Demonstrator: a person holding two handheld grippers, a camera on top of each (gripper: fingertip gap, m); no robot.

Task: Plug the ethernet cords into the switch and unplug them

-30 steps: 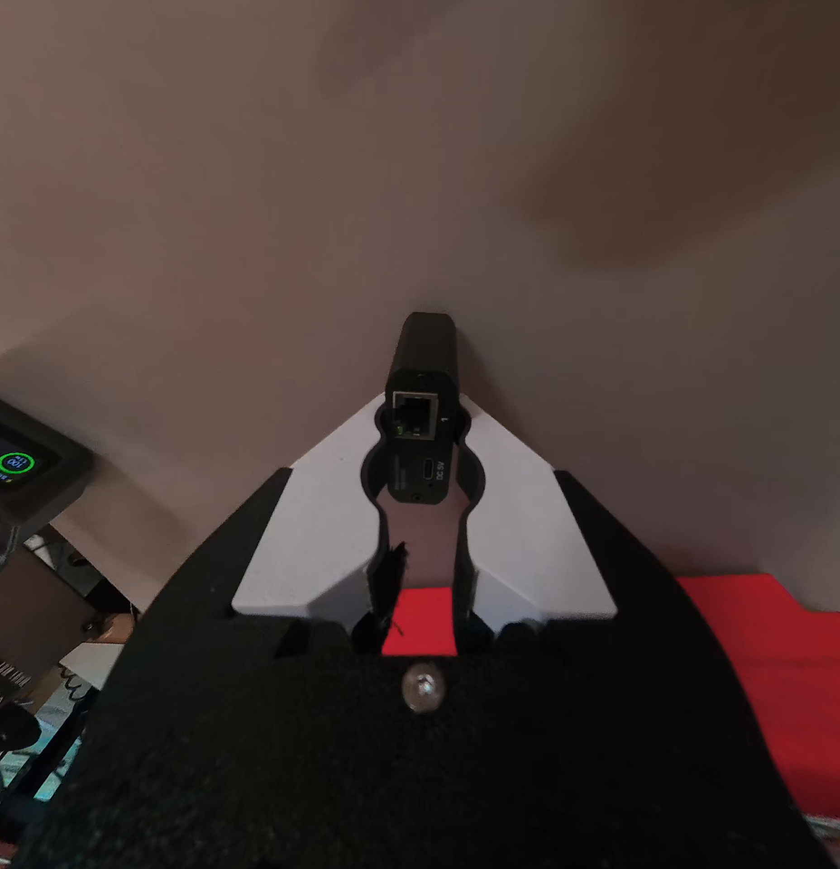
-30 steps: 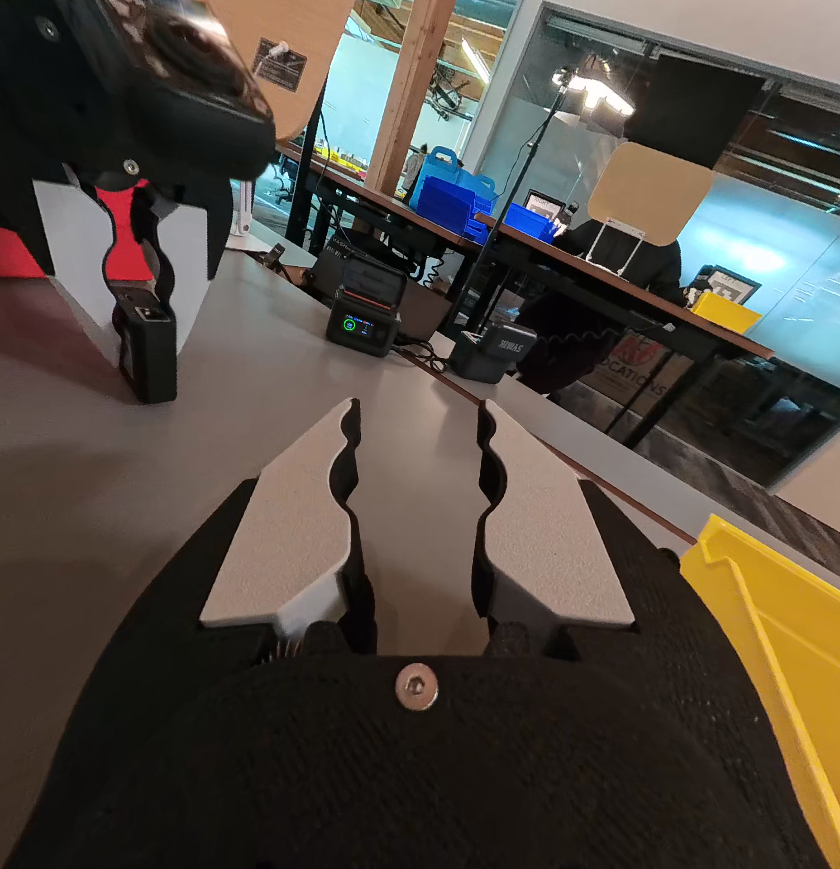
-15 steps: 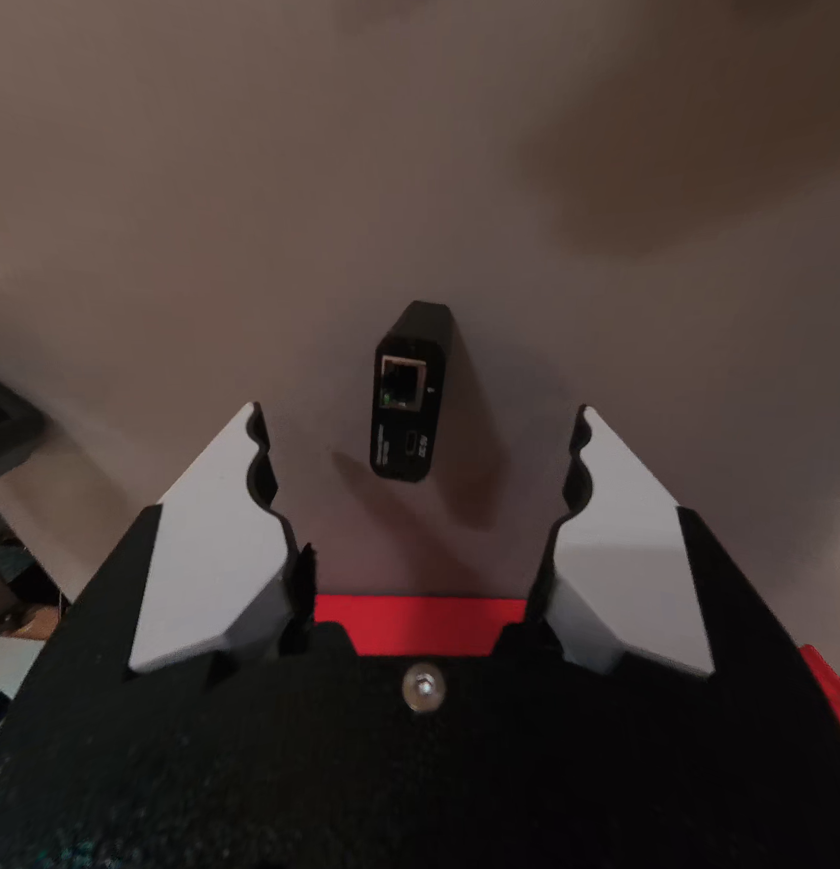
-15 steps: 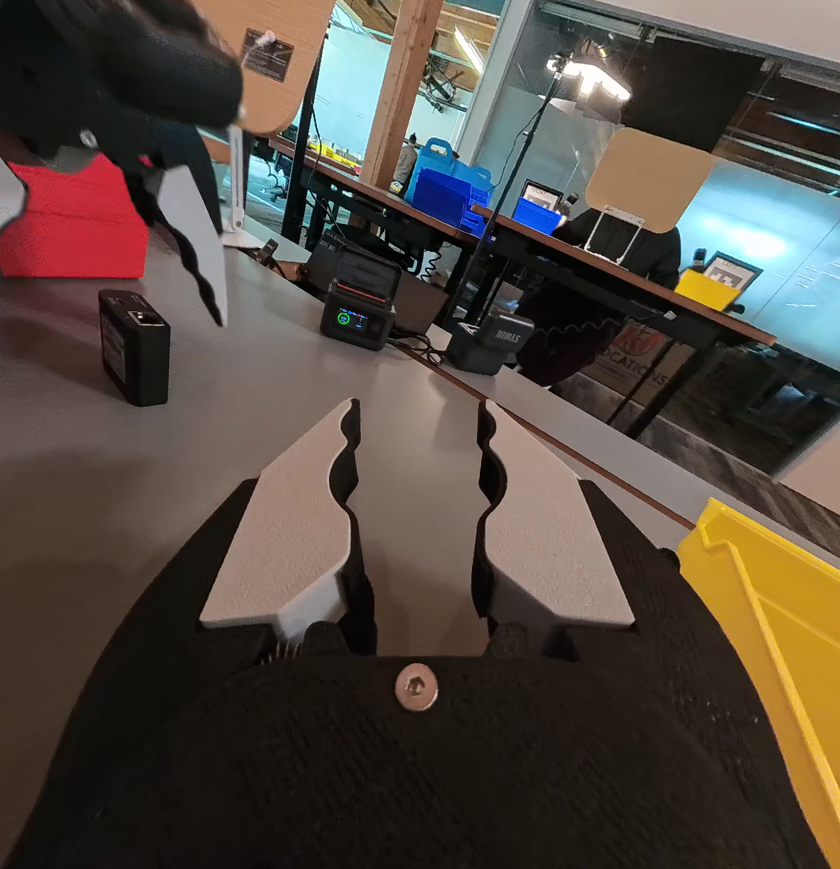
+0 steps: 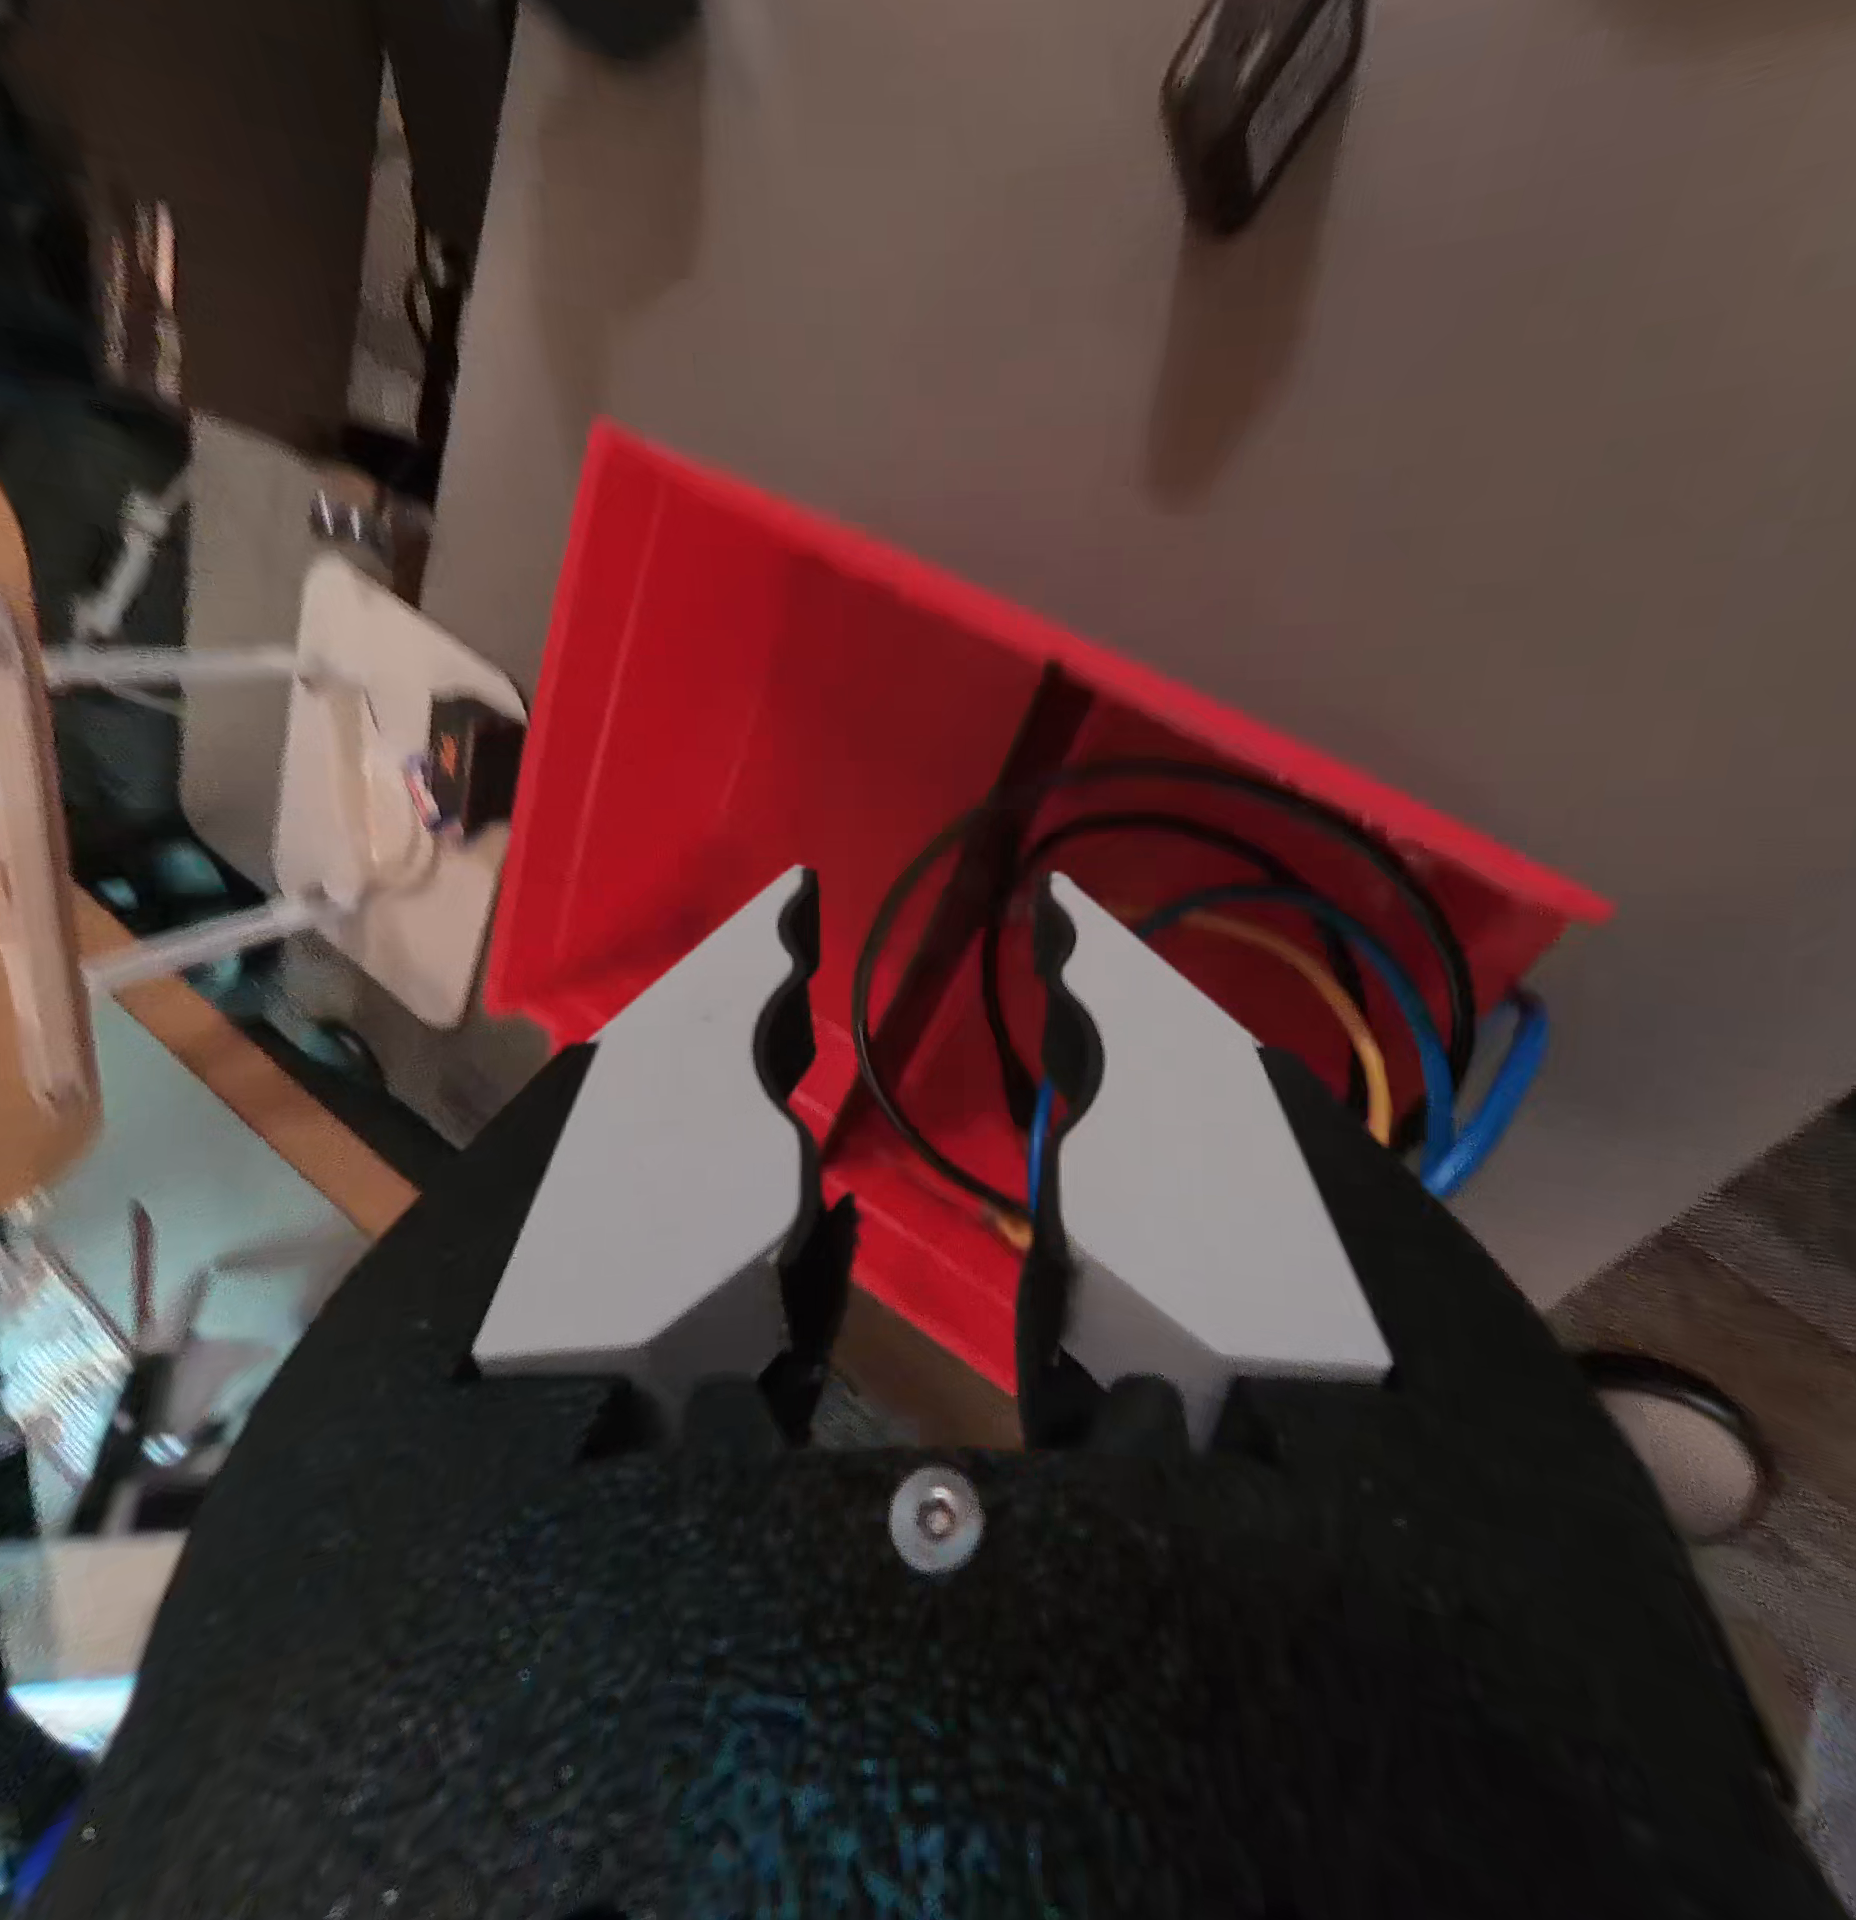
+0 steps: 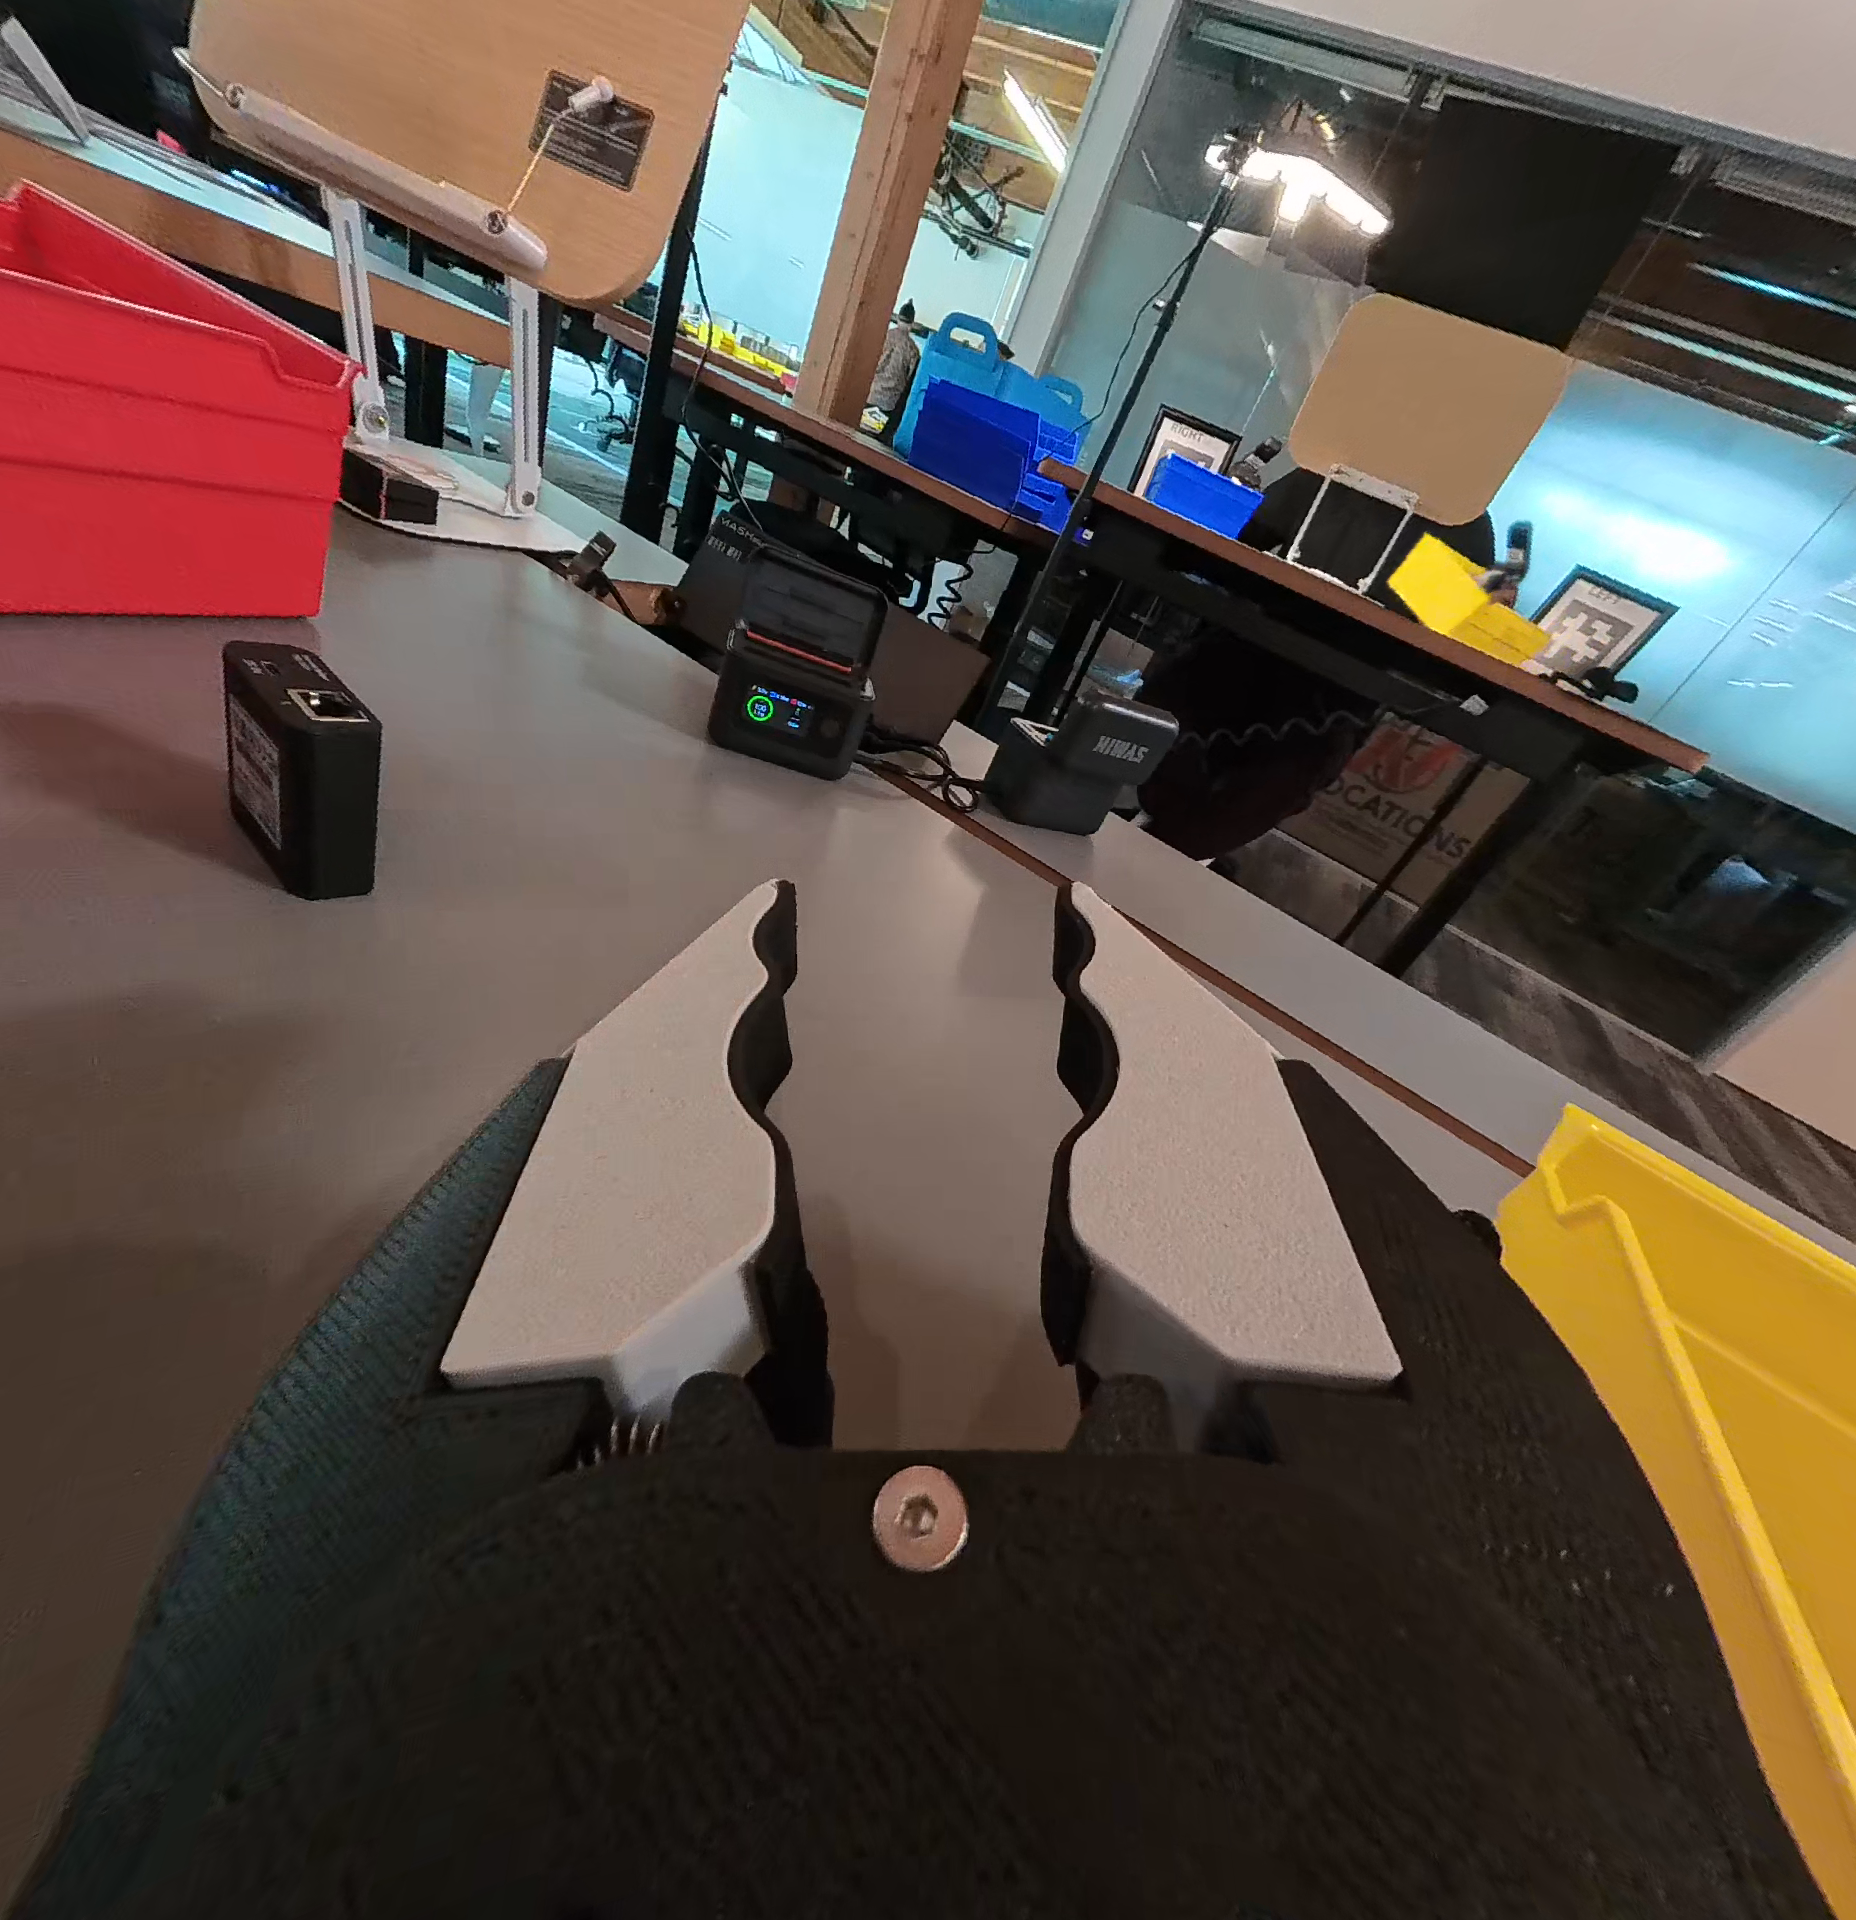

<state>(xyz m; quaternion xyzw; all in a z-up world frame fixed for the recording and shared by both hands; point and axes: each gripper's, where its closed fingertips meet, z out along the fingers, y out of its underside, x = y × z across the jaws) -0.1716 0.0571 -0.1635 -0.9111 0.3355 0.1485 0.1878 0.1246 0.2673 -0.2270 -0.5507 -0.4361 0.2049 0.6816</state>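
Swung off the switch [image 5: 1256, 94], left tool [image 5: 929, 904] now hangs open-jawed over cords [image 5: 1163, 935].

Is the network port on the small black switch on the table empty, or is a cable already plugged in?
Empty. The switch stands alone on the grey table with its port open and no cable attached.

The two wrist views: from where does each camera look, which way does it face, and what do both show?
Left wrist view: sits on the left tongs, above the table, looking down into the red bin with coiled cords; its own open grey fingers show.
Right wrist view: sits low on the right tongs, looking across the grey table toward other desks; its own open fingers show.
Shared: the black switch and the red bin.
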